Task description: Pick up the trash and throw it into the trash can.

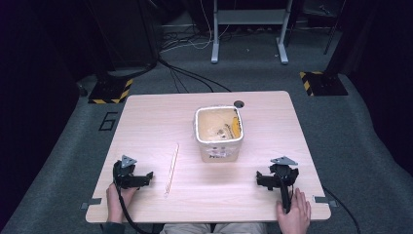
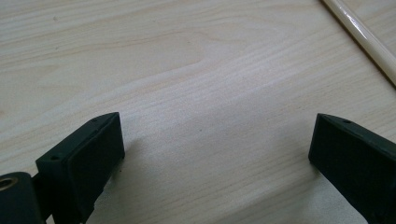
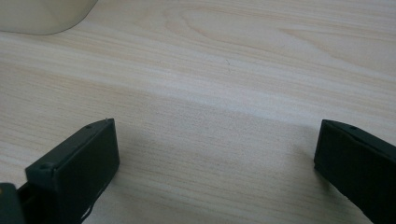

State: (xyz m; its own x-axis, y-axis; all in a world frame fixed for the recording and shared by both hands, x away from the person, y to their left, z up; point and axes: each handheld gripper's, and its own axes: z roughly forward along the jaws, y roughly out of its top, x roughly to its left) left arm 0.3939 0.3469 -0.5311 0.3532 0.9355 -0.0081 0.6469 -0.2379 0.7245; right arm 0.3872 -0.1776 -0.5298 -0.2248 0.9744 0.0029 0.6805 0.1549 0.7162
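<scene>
Pale wood-grain bench (image 1: 146, 117) on grey carpet, dark surroundings, cables and a desk frame beyond. Left claw (image 1: 141, 179) and right claw (image 1: 265, 179) rest at the near edge, jaws wide apart, gripping nothing. Thin stick (image 1: 171, 169) lies just right of the left claw; cream tub (image 1: 219, 134) stands ahead, between both.

A square, cream-white plastic tub (image 1: 219, 134) stood upright and lidless near the middle of the pale wooden table (image 1: 146, 122), with yellowish residue and small scraps inside and a dark label on its near wall. A thin, pale stick (image 1: 171, 169) lay flat to its left, well apart from it, running roughly front to back.
</scene>
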